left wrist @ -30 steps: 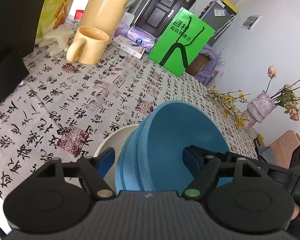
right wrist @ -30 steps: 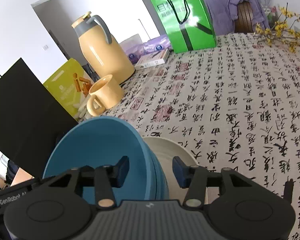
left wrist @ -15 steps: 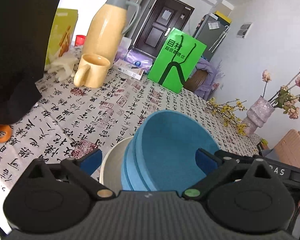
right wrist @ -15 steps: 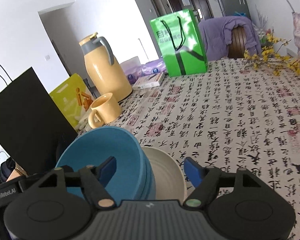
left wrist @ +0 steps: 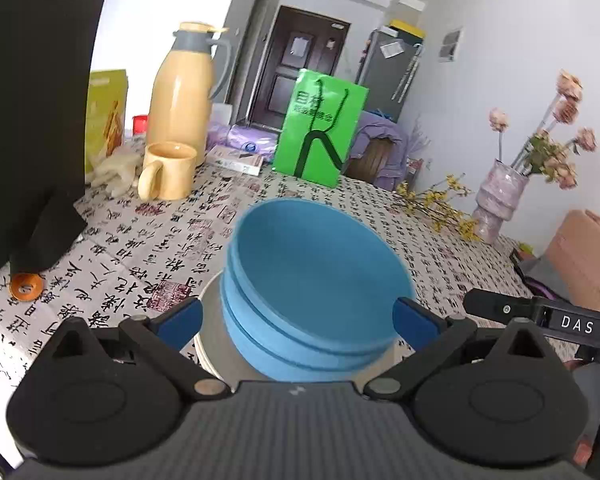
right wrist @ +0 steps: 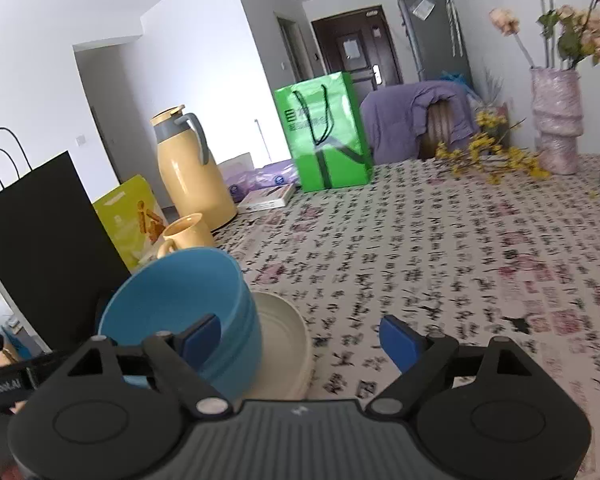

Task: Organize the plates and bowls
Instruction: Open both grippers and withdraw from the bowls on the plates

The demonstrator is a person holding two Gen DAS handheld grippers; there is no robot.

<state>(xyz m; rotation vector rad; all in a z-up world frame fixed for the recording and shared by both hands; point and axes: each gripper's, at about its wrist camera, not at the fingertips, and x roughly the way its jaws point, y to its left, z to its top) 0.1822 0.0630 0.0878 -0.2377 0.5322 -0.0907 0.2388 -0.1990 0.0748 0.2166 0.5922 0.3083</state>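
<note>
"DAS" stands on the right claw's arm (left wrist: pixel 576 325).

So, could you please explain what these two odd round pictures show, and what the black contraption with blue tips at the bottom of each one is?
No robot here: a person holds a two-finger gripper in each hand, and each carries a wide-angle camera looking along its fingers. One picture is from the left gripper, the other from the right gripper; the blue tips are finger pads. On the table's patterned cloth, stacked blue bowls sit on a cream plate. Behind stand a yellow mug, a yellow flask, a green bag, a black bag and a vase of flowers. Neither gripper holds anything: the left is wide open around the bowls without touching, and the right's jaws are opening.
</note>
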